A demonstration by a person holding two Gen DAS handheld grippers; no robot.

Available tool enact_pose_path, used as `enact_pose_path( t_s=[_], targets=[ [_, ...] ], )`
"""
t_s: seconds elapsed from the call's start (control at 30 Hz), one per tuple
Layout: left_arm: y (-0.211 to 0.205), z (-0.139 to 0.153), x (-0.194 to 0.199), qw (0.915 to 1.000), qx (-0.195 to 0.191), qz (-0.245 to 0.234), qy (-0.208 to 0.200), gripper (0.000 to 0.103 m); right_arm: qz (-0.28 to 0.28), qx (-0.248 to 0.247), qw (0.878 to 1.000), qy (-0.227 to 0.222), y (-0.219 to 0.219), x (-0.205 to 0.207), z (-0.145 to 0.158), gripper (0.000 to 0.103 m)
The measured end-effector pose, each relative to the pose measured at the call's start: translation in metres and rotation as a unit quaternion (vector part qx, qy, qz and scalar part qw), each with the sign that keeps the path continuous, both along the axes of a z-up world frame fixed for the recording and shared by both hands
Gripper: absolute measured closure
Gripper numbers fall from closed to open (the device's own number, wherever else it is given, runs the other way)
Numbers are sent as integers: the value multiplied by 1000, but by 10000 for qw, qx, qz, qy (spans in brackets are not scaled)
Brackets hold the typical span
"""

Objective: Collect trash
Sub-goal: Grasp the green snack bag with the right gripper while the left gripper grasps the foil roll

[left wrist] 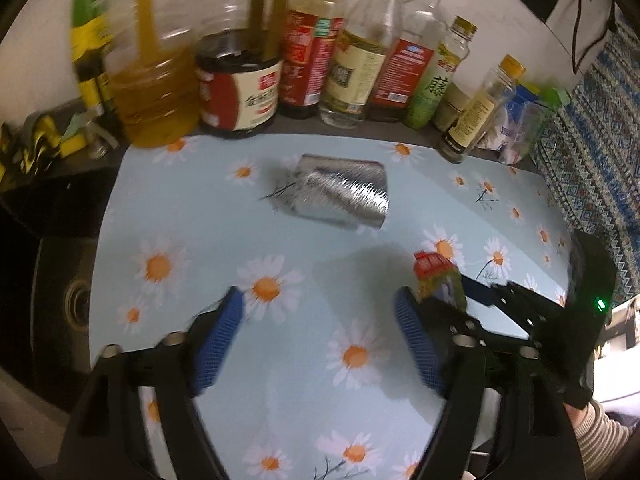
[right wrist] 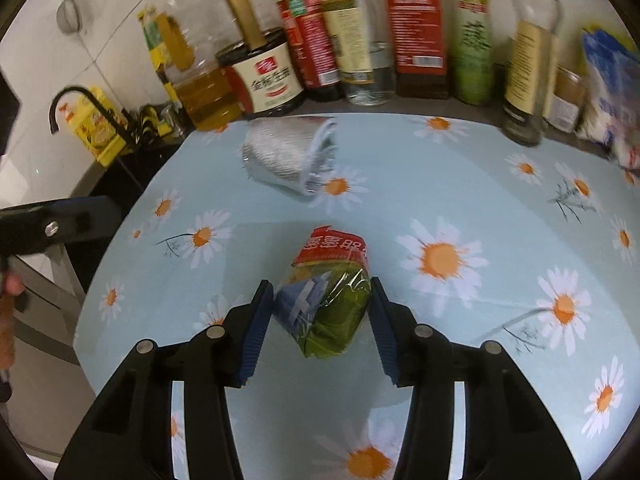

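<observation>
Crumpled green-and-red snack wrapper [right wrist: 328, 300] is sitting between the right gripper [right wrist: 322, 296]'s blue pads, which are pinching it above the daisy-print cloth [right wrist: 460, 200]. Silver foil wrapper [left wrist: 340, 192] is lying farther back, near the bottle row [left wrist: 360, 48]. Left gripper [left wrist: 320, 306] is hovering with fingers spread, holding nothing.

The dark sauce jug [right wrist: 264, 76] carries a white label reading "金标生抽".

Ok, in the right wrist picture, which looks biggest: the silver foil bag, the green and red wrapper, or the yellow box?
1. Green and red wrapper, though it is nearest the camera.
2. Silver foil bag, nearly the same.
3. Yellow box, farthest back.
</observation>
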State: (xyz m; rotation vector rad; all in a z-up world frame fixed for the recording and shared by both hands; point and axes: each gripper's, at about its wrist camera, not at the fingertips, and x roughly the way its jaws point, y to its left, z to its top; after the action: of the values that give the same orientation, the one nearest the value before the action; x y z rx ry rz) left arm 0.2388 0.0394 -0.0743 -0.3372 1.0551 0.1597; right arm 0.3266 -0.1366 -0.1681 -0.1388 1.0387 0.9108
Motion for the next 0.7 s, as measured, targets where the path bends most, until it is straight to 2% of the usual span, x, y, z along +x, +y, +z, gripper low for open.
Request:
enact_pose_path(
  t_s=[0.2,0.23,0.27,0.4,0.57,0.7],
  targets=[
    [-9,-7,38,9995,158,-237,103,18,-172,119,9998,28,-28,7,4,55],
    [-10,-9,44,9994,172,-262,130,16,-200,129,9997,38,-32,8,3,55],
    [-11,-11,49,9994,190,-268,145,7,-238,137,9996,51,-36,10,3,54],
    [-12,-19,72,9991,278,-294,142,7,-378,131,9991,106,-49,16,-1,54],
    [-16,-36,99,9976,457,-371,368,7,-512,195,9983,178,-63,23,-3,54],
    [-9,-48,113,9966,547,-249,557,7,-585,246,9977,232,-71,28,-5,54]
  ],
)
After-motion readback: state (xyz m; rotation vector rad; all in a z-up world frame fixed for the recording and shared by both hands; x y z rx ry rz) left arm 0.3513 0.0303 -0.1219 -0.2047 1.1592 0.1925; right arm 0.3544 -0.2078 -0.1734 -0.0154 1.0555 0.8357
